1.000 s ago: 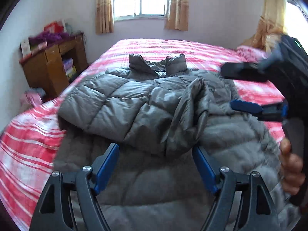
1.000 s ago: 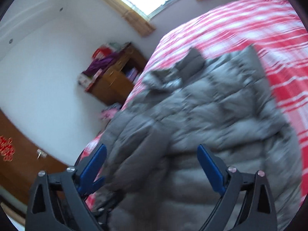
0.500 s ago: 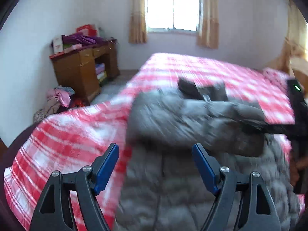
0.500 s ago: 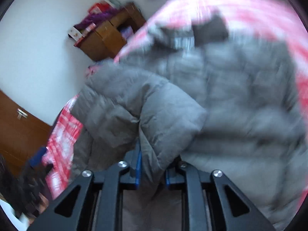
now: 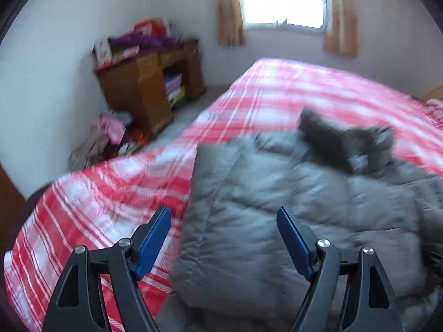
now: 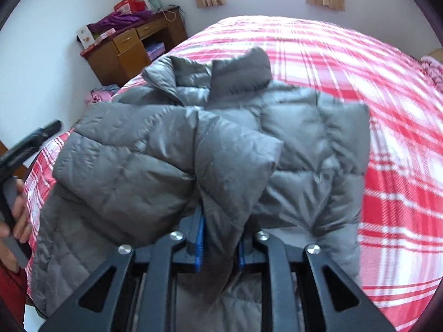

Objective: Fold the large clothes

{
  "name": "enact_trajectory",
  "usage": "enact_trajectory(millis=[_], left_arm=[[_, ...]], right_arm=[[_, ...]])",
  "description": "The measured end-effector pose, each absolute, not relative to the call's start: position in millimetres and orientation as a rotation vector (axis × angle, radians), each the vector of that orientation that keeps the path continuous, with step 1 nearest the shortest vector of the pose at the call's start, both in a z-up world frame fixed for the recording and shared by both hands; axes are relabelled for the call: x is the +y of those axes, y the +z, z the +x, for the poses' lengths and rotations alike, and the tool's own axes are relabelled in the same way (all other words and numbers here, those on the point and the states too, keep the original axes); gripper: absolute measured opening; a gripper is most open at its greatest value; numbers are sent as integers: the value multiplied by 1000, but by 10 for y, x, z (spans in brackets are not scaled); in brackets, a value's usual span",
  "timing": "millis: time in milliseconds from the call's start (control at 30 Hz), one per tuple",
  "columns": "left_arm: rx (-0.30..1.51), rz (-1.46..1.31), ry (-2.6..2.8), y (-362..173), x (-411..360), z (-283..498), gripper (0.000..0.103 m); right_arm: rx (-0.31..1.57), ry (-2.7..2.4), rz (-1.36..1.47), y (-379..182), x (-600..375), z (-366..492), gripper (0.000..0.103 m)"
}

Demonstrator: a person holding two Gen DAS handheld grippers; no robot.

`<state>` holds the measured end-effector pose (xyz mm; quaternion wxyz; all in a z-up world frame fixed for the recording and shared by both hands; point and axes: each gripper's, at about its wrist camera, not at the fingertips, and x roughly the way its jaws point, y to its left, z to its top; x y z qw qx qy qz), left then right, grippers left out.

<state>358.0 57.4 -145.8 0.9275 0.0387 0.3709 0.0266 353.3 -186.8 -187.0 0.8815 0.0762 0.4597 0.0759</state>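
Garment: my grey quilted puffer jacket (image 6: 235,144) lay mid-frame on the red-and-white plaid bedspread (image 6: 387,88).
Handling: soft, bulky, probably slippery; best pinched at a folded edge.
Right gripper (image 6: 220,244): clamped on a jacket fold at lower centre, jaws easing open.
Left gripper (image 5: 223,242): fingers apart, empty, above the jacket's left edge.

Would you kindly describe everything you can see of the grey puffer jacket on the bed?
The grey puffer jacket is quilted and slightly shiny, with a darker stand-up collar towards the window. It lies on the red-and-white checked bedspread, near its left edge, one sleeve folded across the body. The right gripper has a fold of that sleeve between its blue pads, jaws opening slightly. The left gripper hovers open over the jacket's left edge, not gripping it.
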Motion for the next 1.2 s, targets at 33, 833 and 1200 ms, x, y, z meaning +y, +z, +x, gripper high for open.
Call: enact_trajectory(millis=[33,833,1200], left_arm=[[800,66,73,-1597,615,3656,79],[809,88,51,-2025,545,3670,92],[798,-51,7,-1985,698,3581,94]], right_arm=[[952,143,155,-1914,-1922,3497,31],[930,89,146,-2000,-1946,3539,8],[948,90,398,-1692,-2296,3694,13]])
